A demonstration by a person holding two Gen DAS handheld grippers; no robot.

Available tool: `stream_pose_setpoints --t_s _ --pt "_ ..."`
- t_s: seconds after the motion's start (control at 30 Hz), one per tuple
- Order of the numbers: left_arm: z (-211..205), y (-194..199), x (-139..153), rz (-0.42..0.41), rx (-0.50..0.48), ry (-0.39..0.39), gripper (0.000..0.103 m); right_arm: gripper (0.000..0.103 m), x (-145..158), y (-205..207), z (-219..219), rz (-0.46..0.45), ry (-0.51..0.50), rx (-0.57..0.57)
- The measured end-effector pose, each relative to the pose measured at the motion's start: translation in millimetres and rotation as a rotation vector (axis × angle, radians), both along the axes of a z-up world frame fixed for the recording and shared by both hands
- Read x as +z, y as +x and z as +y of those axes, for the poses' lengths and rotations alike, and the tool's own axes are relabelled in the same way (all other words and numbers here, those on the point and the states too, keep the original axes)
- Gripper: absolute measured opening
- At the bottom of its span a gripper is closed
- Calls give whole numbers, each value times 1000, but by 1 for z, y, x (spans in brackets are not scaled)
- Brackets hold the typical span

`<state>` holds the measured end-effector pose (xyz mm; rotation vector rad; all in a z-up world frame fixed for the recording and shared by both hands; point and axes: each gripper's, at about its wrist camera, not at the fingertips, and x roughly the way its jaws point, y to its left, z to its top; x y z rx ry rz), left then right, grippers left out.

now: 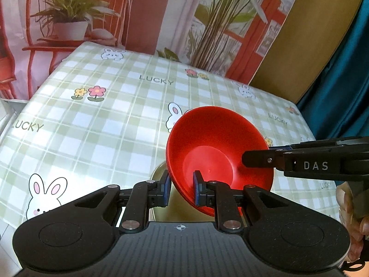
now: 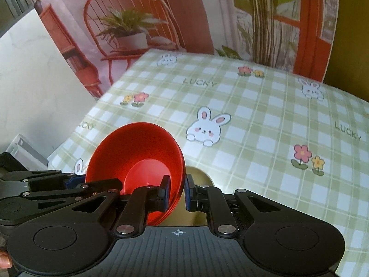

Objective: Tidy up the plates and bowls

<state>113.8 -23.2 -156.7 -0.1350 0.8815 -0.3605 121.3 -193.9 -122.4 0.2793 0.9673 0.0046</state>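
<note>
A red bowl (image 1: 214, 147) is held tilted above the table, its rim gripped from two sides. My left gripper (image 1: 181, 188) is shut on its left rim, one pad inside and one outside. My right gripper (image 2: 177, 192) is shut on the opposite rim; it also shows in the left wrist view (image 1: 258, 159), reaching in from the right. The bowl (image 2: 138, 159) looks like stacked bowls, with layered edges at the bottom. Under it lies a beige plate (image 1: 159, 173), mostly hidden; a part of it shows in the right wrist view (image 2: 203, 173).
The table carries a green checked cloth (image 1: 103, 120) with rabbits and flowers. A printed backdrop (image 1: 161, 11) stands behind the far edge. A white object (image 2: 25, 150) sits off the table's left side. A teal curtain (image 1: 346, 80) hangs on the right.
</note>
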Motion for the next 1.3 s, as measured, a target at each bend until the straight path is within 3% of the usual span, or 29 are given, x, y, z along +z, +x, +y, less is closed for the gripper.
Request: stream_pose_setpoints --t_s 0.47,1.3 --pt "1 4 -29 81 -9 8 20 12 -32 4 1 60 4 -3" --pt "-7 20 -51 135 6 18 20 13 -52 18 4 92 -48 14"
